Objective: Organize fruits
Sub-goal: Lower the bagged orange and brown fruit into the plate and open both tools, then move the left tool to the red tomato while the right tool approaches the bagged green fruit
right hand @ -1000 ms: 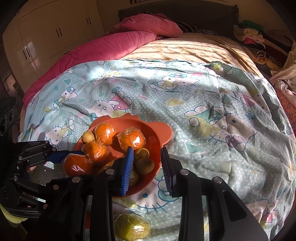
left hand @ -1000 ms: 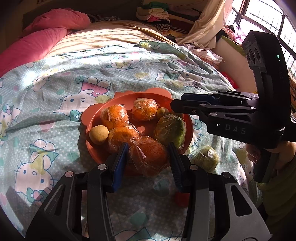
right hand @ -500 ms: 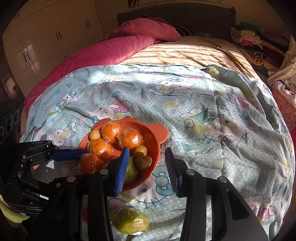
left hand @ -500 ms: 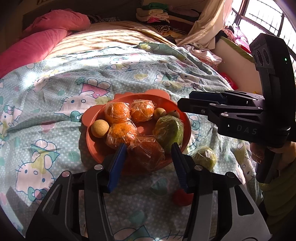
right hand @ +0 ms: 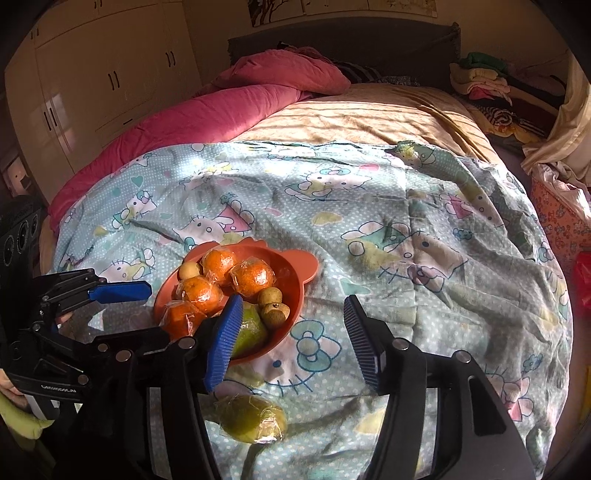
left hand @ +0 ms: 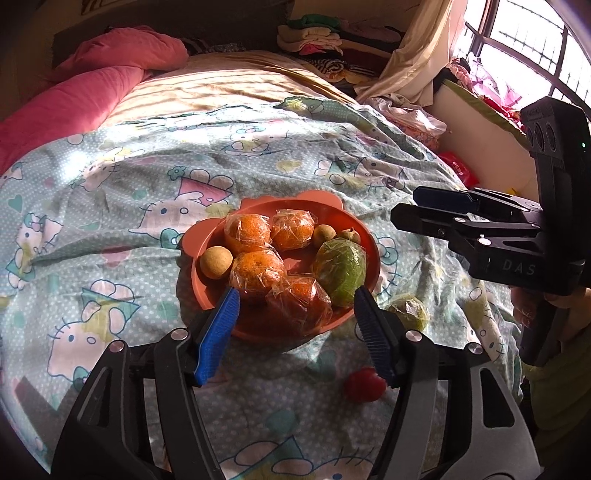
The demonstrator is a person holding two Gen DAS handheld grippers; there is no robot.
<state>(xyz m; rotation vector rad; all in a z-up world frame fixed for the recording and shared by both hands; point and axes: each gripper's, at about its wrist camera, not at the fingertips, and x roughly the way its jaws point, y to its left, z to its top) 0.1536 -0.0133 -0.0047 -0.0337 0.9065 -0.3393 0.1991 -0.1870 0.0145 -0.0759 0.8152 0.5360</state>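
Nearest to my left gripper (left hand: 295,328), low on the patterned bedspread (left hand: 110,192), lies a small red fruit (left hand: 364,384), just beside the inner side of the right-hand blue pad. The left gripper is spread wide and holds nothing; its pads frame the near rim of the orange plate (left hand: 210,291) without touching any fruit. On the plate, closest to me, sits a plastic-wrapped orange (left hand: 301,302), with a second wrapped orange (left hand: 258,271) against it and a wrapped green fruit (left hand: 341,271) to its right. A small tan round fruit (left hand: 216,262) rests at the plate's left edge. Farther in are two more wrapped oranges (left hand: 247,232) and two small brown fruits (left hand: 324,235) near the far rim. Off the plate, just beside its right rim, a second wrapped green fruit (left hand: 408,312) lies on the cloth (in the right wrist view it sits below and between my fingers (right hand: 221,339), untouched). My right gripper (right hand: 291,336) is likewise parted and empty, hovering over the bedspread just right of the plate. Beyond all this: a pink quilt (right hand: 207,114), a tan sheet (right hand: 369,114), folded clothes (left hand: 314,35), and white cupboards (right hand: 92,74).
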